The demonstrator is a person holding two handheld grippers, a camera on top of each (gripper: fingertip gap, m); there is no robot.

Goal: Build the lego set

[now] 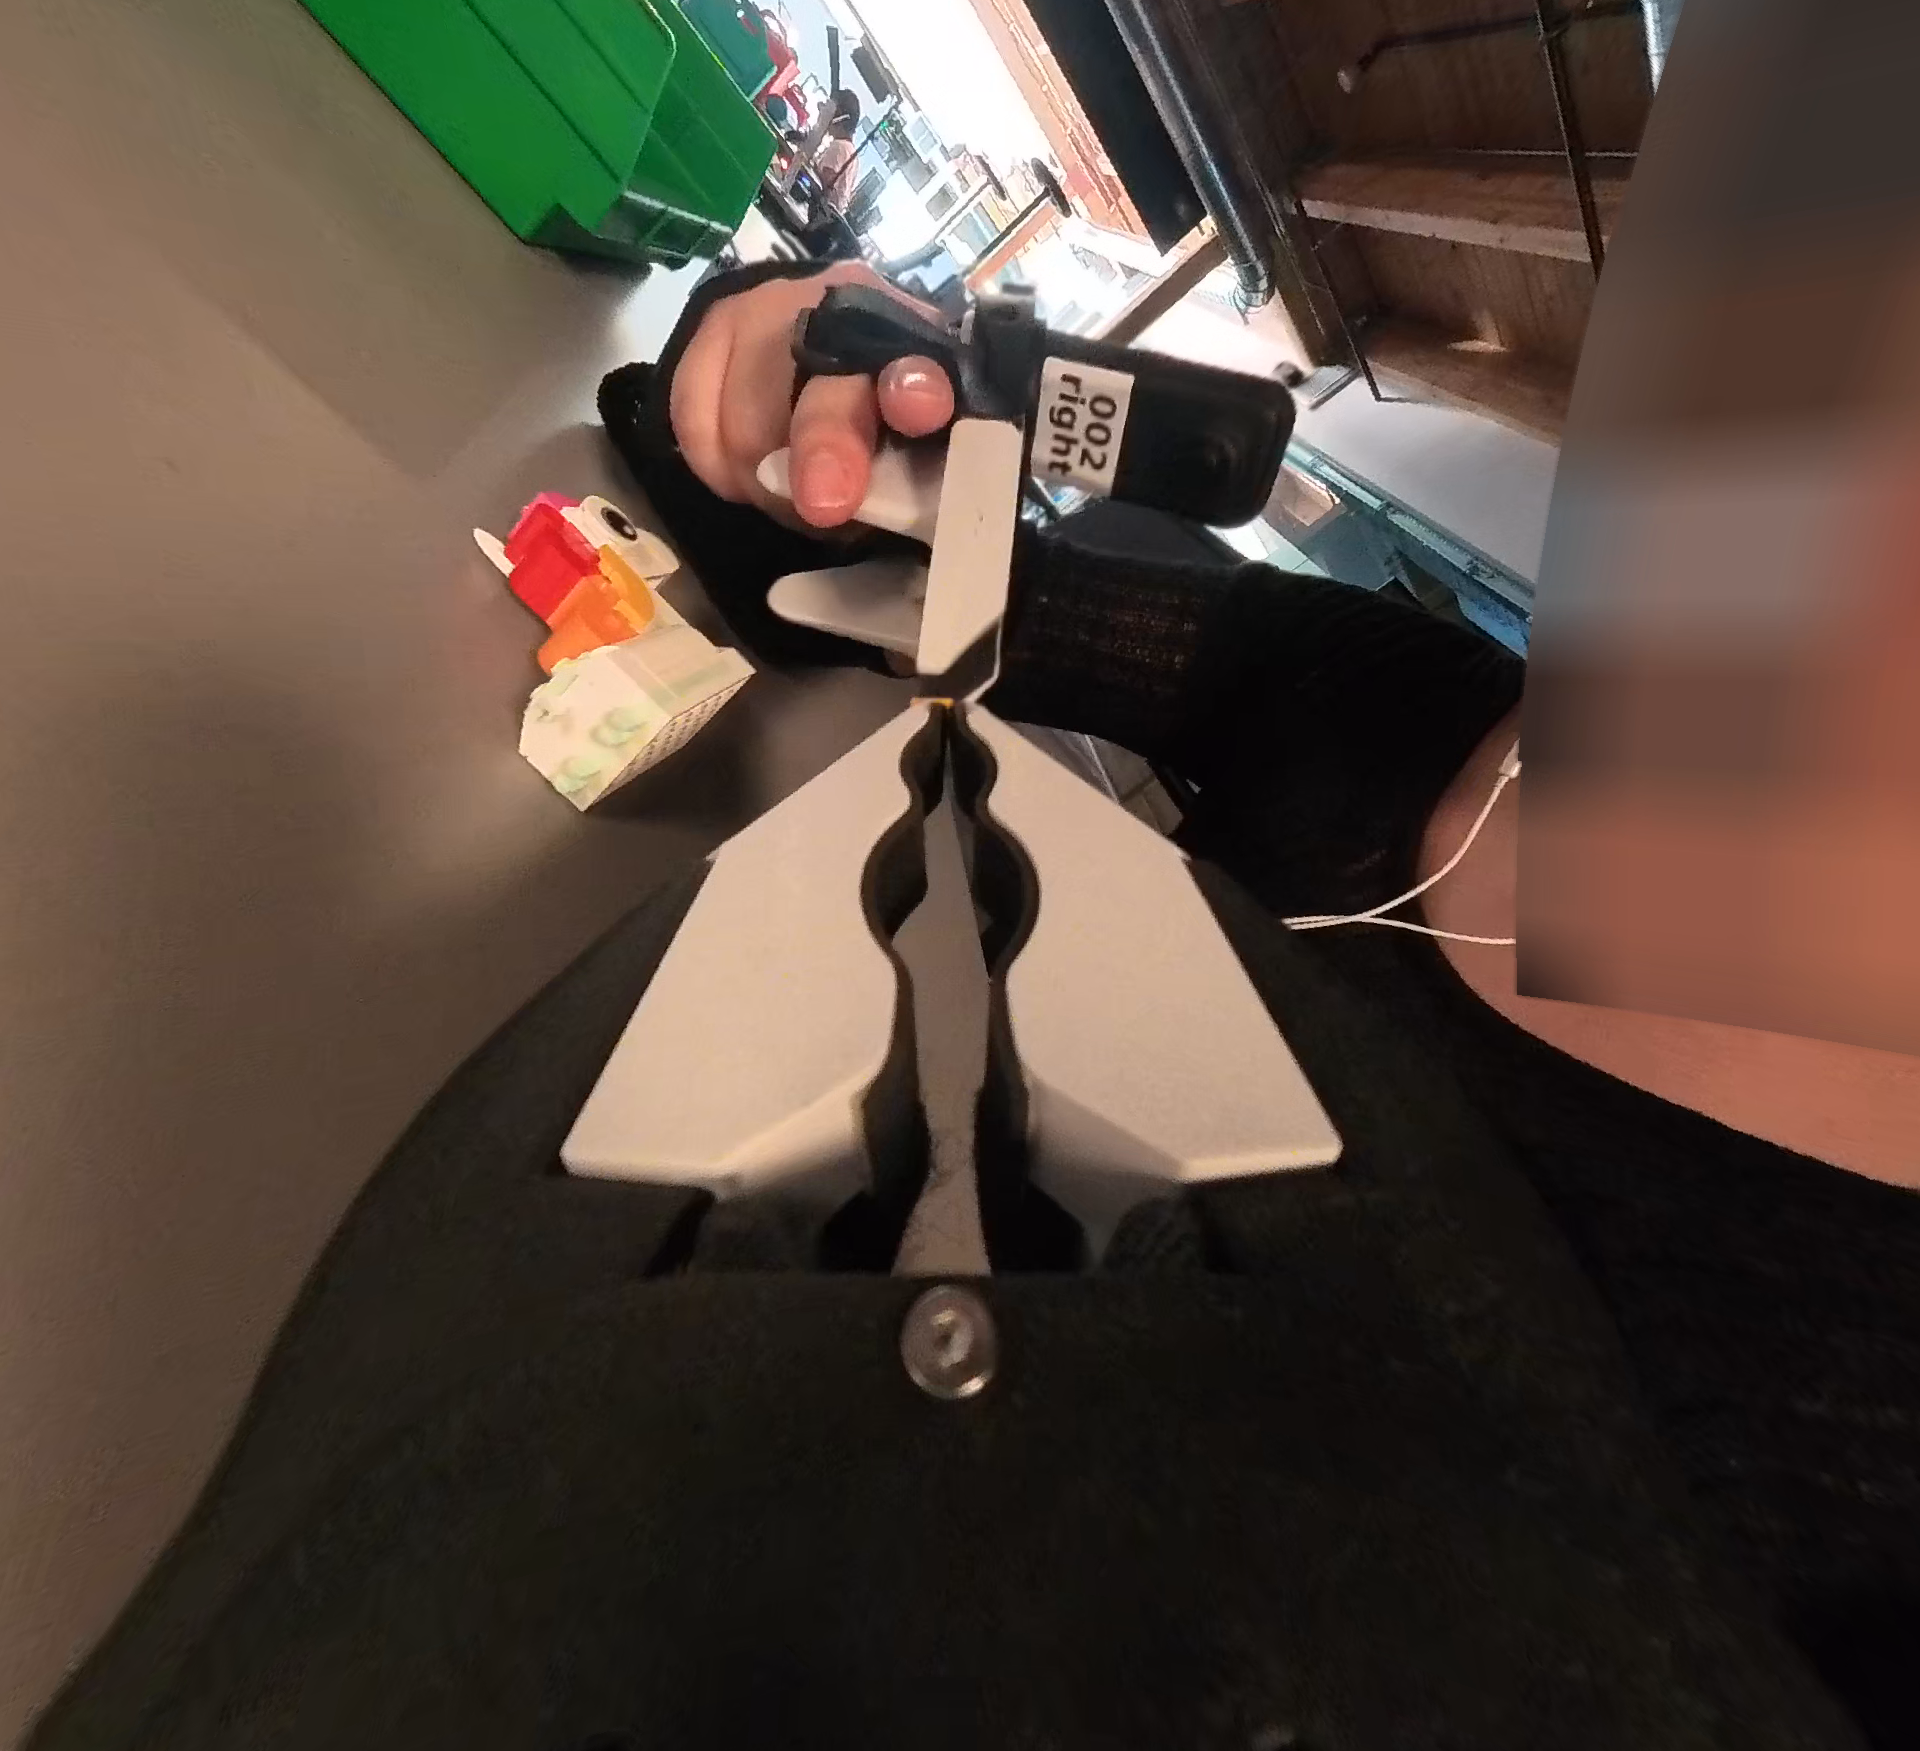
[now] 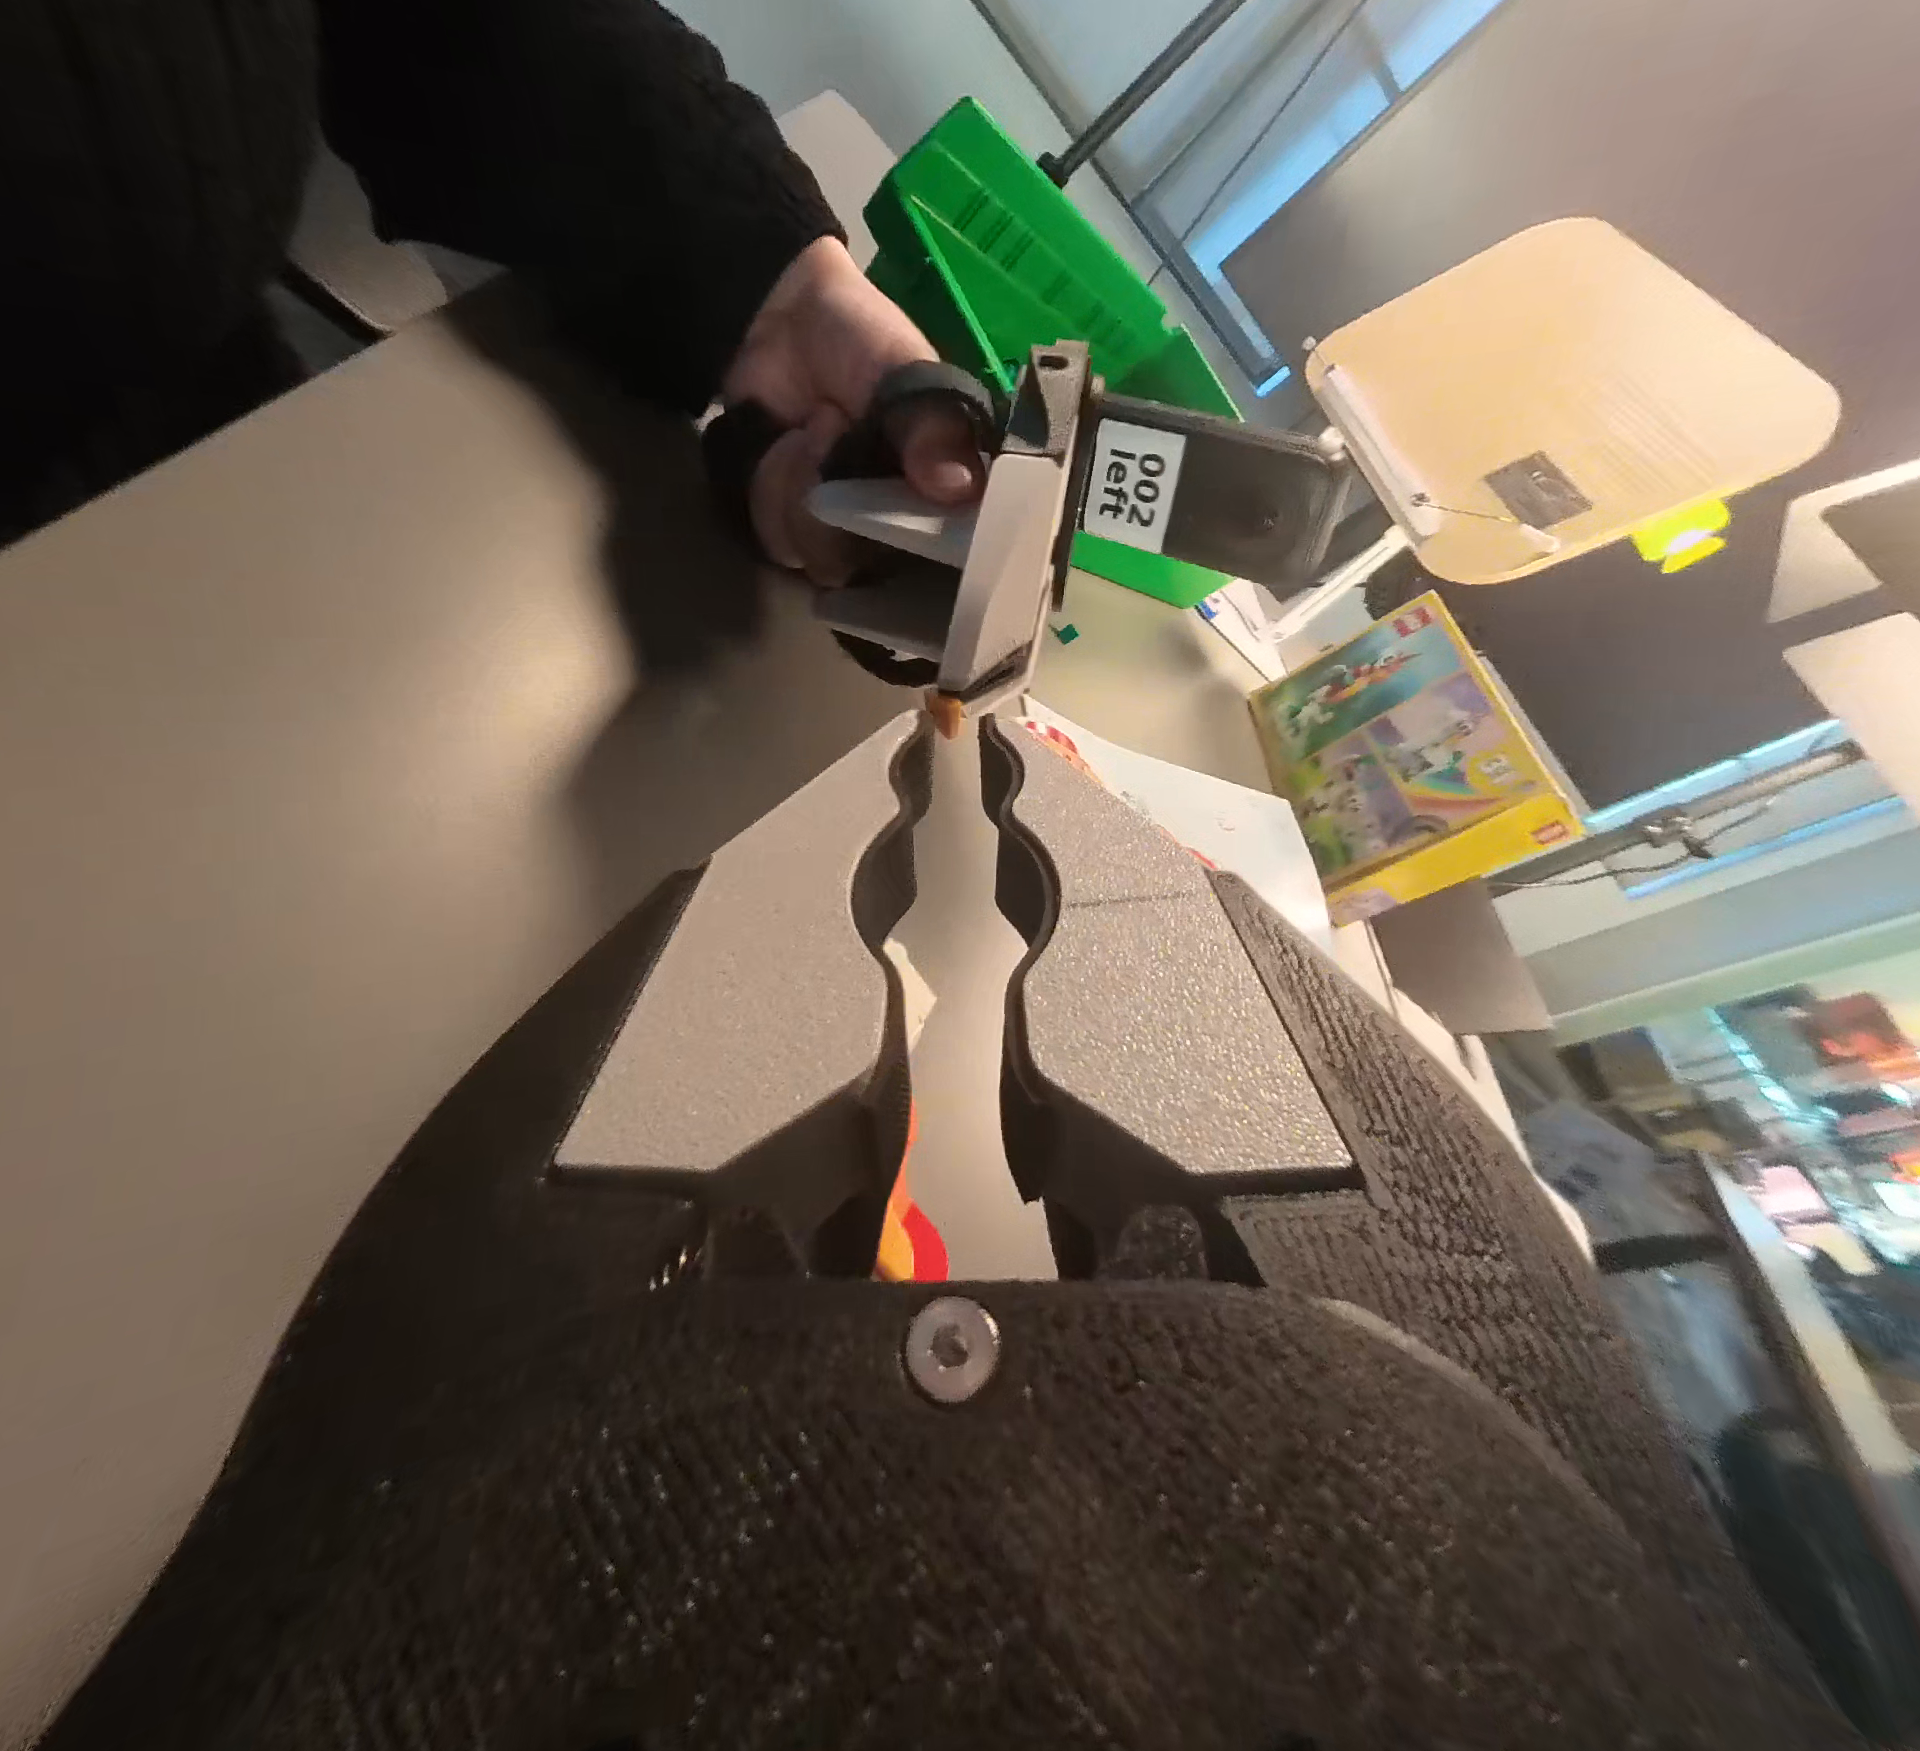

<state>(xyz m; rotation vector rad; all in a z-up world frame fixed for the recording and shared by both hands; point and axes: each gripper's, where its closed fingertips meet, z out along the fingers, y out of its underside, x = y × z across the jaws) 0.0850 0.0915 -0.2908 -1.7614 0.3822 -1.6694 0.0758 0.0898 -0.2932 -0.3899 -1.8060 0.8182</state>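
Currently your left tongs [image 2: 961,702] pinch a small orange piece [image 2: 948,720], tip to tip with your slightly spread right tongs [image 2: 953,733]. Beside them, the half-built model [image 1: 613,636] lies unfinished on the counter [image 1: 260,558].

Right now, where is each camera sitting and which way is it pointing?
Left wrist view: on the left tongs, looking past their shut tips at the right tongs, hand and a multicoloured brick model.
Right wrist view: on the right tongs, facing the left tongs and black-sleeved hand.
Shared: tiny orange brick, green plastic bins.
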